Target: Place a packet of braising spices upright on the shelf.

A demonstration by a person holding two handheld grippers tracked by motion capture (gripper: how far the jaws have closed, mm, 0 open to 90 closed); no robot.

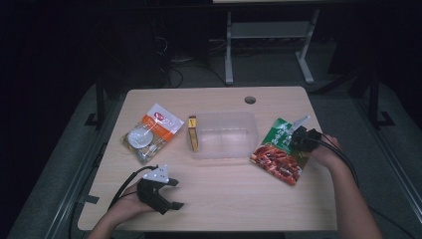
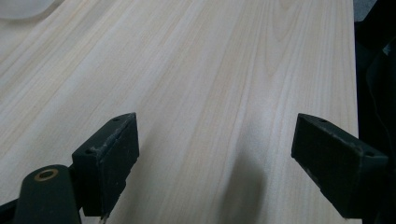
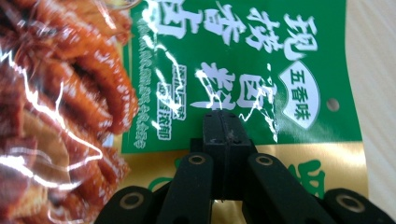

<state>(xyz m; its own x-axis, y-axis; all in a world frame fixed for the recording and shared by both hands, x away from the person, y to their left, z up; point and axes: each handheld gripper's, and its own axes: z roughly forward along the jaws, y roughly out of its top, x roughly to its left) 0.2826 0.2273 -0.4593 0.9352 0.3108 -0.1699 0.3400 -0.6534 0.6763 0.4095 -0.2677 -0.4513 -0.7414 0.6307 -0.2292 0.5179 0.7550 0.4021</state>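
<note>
**Right gripper pinching the green seasoning packet beside the bin**

Already, one yellow box point(image 1: 192, 132) is lying inside the clear plastic bin point(image 1: 249, 130) at the middle of the high view, against the bin's left wall. At right of centre, the right gripper point(image 1: 297, 135) is holding the green seasoning packet point(image 1: 278, 152), its jaws pressed together on the packet's upper edge; the right gripper view shows them closed on the glossy film point(image 3: 243, 65). The packet is resting on the wooden table point(image 1: 224, 199), just beside the bin's right wall. At lower left, the left gripper point(image 1: 169, 193) is idling over bare wood, jaws spread wide and holding nothing. An orange-and-white pouch point(image 1: 152, 132) is lying left of the bin. Judging by this, packing is barely begun: the packet and pouch are likely waiting to go in.
</note>
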